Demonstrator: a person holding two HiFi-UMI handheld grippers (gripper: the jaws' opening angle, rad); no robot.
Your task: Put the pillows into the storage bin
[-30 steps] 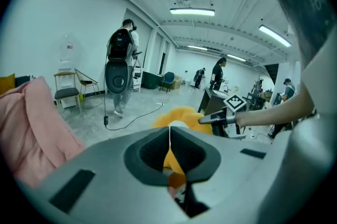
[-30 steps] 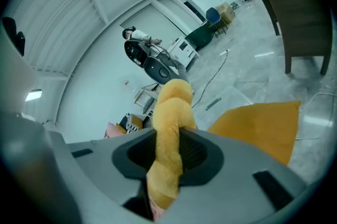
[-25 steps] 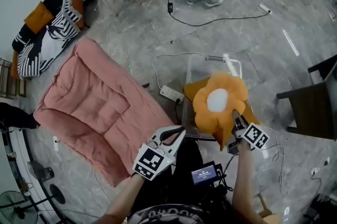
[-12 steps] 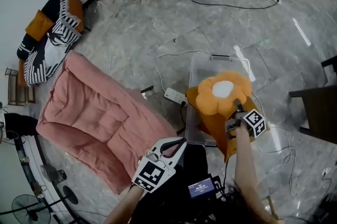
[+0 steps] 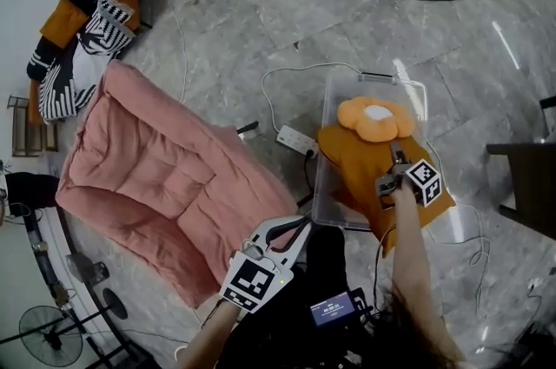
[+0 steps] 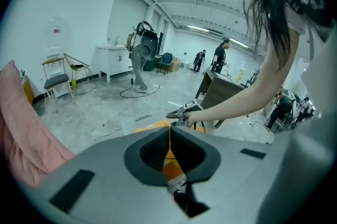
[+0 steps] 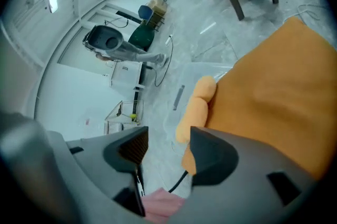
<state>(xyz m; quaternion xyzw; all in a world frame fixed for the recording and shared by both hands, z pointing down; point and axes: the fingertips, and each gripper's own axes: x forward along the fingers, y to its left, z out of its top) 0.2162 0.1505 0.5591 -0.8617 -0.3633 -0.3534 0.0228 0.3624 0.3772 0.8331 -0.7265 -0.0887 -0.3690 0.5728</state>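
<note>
The clear storage bin (image 5: 334,111) stands on the grey floor. An orange flower pillow (image 5: 375,119) with a white centre lies in its far end. A square orange pillow (image 5: 360,172) lies across the bin and hangs over its near right rim. My right gripper (image 5: 397,156) hovers just over this square pillow; its jaws have just been opening and stand open with nothing between them (image 7: 167,157). The flower pillow (image 7: 197,107) and the square pillow (image 7: 279,91) lie beyond its right jaw. My left gripper (image 5: 294,228) is shut and empty, low at the left of the bin.
A big pink cushion (image 5: 165,176) covers the floor at the left. A white power strip (image 5: 295,139) and cables lie beside the bin's left wall. Striped and orange pillows (image 5: 82,37) are piled at the far left. A dark chair (image 5: 526,181) stands at the right.
The flower pillow, held up by the right gripper before, now lies down in the bin. The right gripper has sunk, rolled and let go. The left gripper dropped slightly.
</note>
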